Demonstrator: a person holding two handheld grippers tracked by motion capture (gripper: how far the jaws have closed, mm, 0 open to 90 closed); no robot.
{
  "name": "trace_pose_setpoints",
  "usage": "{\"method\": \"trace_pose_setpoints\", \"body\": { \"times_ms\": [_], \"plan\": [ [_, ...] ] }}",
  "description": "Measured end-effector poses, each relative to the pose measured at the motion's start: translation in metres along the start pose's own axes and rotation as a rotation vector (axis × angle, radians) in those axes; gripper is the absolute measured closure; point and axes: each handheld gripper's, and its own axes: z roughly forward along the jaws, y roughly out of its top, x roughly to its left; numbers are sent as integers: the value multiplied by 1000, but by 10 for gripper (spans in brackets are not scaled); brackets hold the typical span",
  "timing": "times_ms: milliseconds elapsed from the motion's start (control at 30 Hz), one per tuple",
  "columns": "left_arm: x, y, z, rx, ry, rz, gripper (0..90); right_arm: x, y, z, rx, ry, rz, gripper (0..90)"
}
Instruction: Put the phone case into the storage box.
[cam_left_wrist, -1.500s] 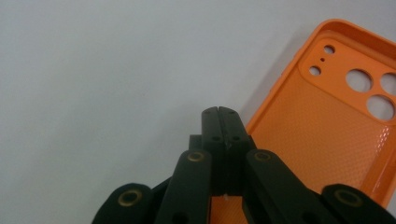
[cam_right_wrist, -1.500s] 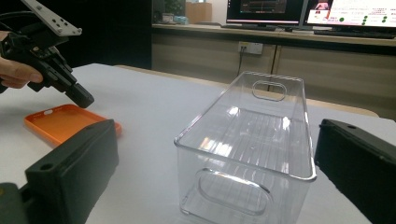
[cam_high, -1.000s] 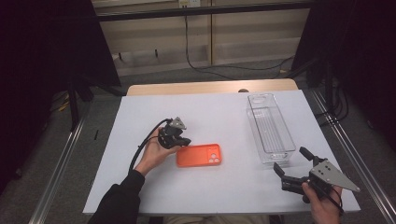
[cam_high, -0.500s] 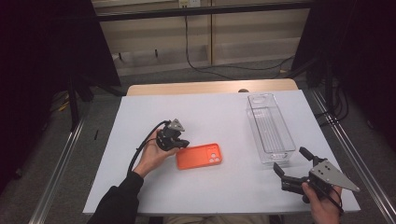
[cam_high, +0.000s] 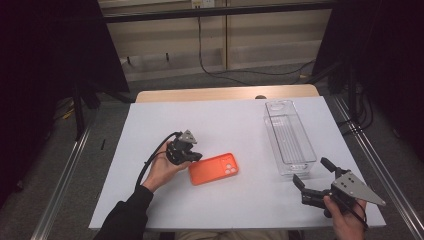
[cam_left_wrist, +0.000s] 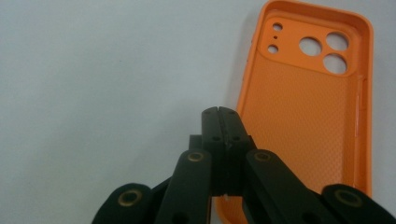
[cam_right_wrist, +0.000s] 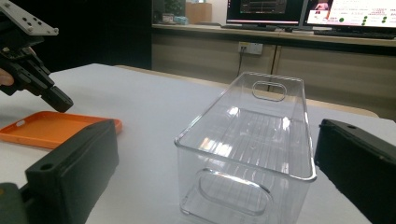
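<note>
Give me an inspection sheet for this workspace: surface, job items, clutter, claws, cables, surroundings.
Surface: white table, flat and bare apart from two items.
Job items: orange phone case lying open side up near the middle; clear bin empty, upright at the right.
Clutter: nothing seen.
Claws: left claw shut, empty, tips at the case's edge; right claw open, empty, facing the bin's near end.
Cables: black cable loops from the left claw along the hand; another cable runs over the floor beyond the table.
Surroundings: dark curtains at both sides, monitors on a counter behind.
</note>
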Motion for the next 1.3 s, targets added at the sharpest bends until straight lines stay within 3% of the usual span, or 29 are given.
{"method": "trace_pose_setpoints", "body": {
  "times_ms": [633, 733, 767, 800, 900, 967, 1300],
  "plan": [
    [-10, -5, -6, 13, -25, 5, 900, 0, 0, 0, 1, -1, 0, 0],
    [-12, -7, -7, 9, -28, 0, 900, 0, 0, 0, 2, -1, 0, 0],
    [-14, -7, -6, -11, -27, -24, 900, 0, 0, 0, 2, -1, 0, 0],
    [-12, -7, -8, 13, -29, 7, 900, 0, 0, 0, 1, 0, 1, 0],
    [-14, -9, -9, 9, -35, 6, 900, 0, 0, 0, 0, -1, -1, 0],
    [-15, -10, -8, -2, -40, -15, 900, 0, 0, 0, 0, -1, 1, 0],
    [-16, -13, -10, -5, -65, -25, 900, 0, 0, 0, -2, 1, 1, 0]
  ]
}}
